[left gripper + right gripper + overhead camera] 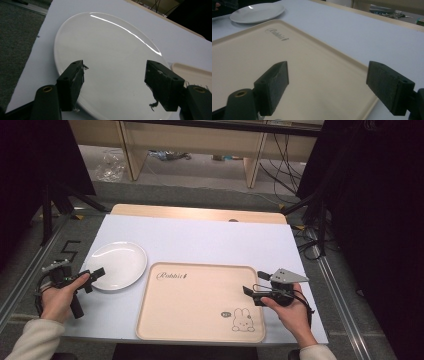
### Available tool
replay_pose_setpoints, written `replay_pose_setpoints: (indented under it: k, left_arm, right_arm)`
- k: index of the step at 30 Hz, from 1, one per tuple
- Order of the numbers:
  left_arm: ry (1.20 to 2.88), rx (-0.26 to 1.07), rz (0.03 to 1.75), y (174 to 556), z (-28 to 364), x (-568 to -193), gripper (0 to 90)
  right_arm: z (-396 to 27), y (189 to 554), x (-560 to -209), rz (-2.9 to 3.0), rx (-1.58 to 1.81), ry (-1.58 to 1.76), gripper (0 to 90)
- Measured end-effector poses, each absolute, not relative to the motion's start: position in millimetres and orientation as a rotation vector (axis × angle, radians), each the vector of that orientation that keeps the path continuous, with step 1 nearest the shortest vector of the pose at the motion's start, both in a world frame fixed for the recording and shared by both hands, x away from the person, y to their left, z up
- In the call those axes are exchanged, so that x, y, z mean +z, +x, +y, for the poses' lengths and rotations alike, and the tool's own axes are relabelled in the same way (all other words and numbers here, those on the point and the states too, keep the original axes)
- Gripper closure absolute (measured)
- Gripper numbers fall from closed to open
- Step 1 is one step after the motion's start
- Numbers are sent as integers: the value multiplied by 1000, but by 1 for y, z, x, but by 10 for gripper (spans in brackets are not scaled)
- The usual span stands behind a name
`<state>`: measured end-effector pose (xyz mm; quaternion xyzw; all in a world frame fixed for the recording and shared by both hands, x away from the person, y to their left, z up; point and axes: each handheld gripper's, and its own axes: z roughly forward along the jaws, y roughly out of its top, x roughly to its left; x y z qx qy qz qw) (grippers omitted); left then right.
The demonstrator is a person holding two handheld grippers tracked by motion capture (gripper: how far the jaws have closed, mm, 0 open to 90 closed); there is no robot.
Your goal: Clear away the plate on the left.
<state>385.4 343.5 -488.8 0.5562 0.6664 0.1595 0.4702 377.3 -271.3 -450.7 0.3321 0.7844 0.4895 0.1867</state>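
Plate [116,265] sits at the table's left beside the tray [200,320]; left gripper [93,279] reaches level over its near rim, jaws apart, nothing clasped. Right gripper [254,287] hovers, spread, over the tray's edge.

Lab-like recording space: black curtains [385,220], tripod legs [47,220], loose floor cables [280,160], bare workbench [200,140].

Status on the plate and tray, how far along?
Early. Nothing looks done: the white plate lies on the table left of the tray, which holds nothing. In hand: the left gripper is at the plate's near rim, jaws open, no grip. The right gripper hangs open over the tray's right edge. Left: grip, lift, place.
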Motion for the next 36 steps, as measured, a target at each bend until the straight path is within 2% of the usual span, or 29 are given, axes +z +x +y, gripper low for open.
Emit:
replay_pose_setpoints:
  k: [8,18,27,32,34,36]
  left_arm:
    - [1281,361,1659,388,352,-490,340]
    - [1276,400,1722,386,358,-490,324]
    - [1278,356,1763,388,363,-496,336]
    - [1241,288,1790,390,366,-501,389]
    - [1195,218,1780,391,368,-504,447]
    - [1189,209,1785,392,369,-505,482]
  right_arm:
    - [-271,377,-450,2213,1378,938,190]
    - [-272,378,-451,2218,1380,925,190]
    - [-271,377,-450,2217,1378,939,190]
    - [-273,378,-450,2209,1366,910,190]
    - [-271,377,-451,2212,1376,934,190]
    - [-272,378,-450,2210,1367,913,190]
